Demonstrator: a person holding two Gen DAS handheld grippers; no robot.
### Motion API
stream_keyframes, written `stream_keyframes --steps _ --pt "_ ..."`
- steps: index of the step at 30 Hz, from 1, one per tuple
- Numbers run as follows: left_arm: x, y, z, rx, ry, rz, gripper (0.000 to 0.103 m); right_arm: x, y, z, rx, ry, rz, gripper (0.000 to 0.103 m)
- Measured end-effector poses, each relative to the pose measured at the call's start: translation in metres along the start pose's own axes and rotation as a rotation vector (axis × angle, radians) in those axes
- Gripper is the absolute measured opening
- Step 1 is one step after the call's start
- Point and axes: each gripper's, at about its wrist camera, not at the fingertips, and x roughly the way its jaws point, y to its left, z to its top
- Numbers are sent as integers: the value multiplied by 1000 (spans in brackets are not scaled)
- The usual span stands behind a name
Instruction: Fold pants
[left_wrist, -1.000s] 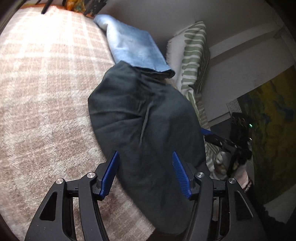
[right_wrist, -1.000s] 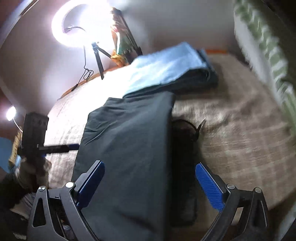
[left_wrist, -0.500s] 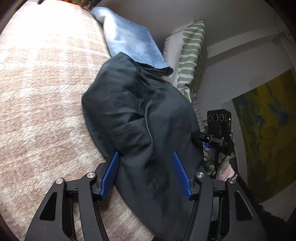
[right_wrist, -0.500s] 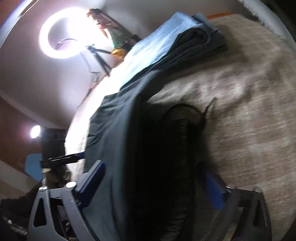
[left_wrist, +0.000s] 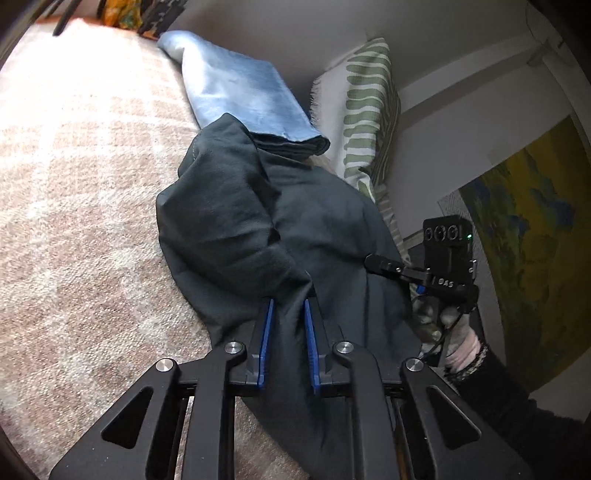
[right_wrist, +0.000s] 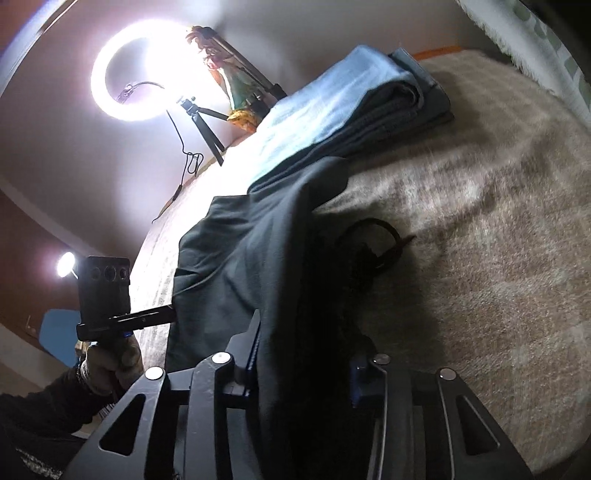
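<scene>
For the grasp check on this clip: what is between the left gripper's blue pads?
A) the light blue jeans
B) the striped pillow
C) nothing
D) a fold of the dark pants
D: the left gripper has just closed, its pads pinching a fold of the dark pants.

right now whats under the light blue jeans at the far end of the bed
Darker folded garments lie stacked under the light blue jeans, on the checked blanket. The dark pants reach that stack's near edge. How many garments it holds is hidden.

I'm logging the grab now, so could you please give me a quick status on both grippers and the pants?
Left gripper shut on dark pants, jaws just closed. Right gripper closing, same cloth between its jaws. Folded blue jeans lie just beyond.
</scene>
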Motion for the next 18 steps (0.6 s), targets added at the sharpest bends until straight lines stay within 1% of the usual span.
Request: stream_keyframes --steps 2,3,4,5,6,7,8,9,10,12,13,15,16,17,18 --pt "-3 -1 -2 3 -1 20 14 1 -1 1 -3 9 -12 36" --pt "-4 0 -2 -8 2 30 18 2 -2 2 2 11 -10 36" --pt "-4 3 -3 -29 11 37 29 3 -4 2 5 12 -7 37" --pt "-5 5 -3 -50 17 49 37 4 -4 3 4 14 -11 38" --pt "-8 6 -4 -59 8 80 52 5 -4 4 4 16 -16 39" --pt "-10 7 -5 -60 -1 96 53 7 -5 4 1 22 -26 43" --pt "-13 9 -5 -65 -8 109 53 9 -6 5 0 29 -35 49" --pt "-15 11 -6 -77 -15 126 53 11 -7 5 0 36 -41 51" --pt "-16 13 -7 -88 -14 133 55 14 -8 5 -2 46 -47 55" --pt "-14 17 -8 -113 -6 120 55 21 -10 7 1 73 -67 68" --pt "-13 18 -8 -122 -13 110 55 23 -11 7 4 77 -59 72" --pt "-10 20 -7 -147 -20 75 56 24 -13 8 7 69 -40 73" --pt "-8 21 -5 -155 -31 55 56 26 -13 9 17 70 -23 70" --pt "-7 21 -4 -157 -35 36 55 28 -15 9 32 71 6 61" --pt "-5 21 -3 -159 -40 15 52 29 -16 9 46 63 15 61"
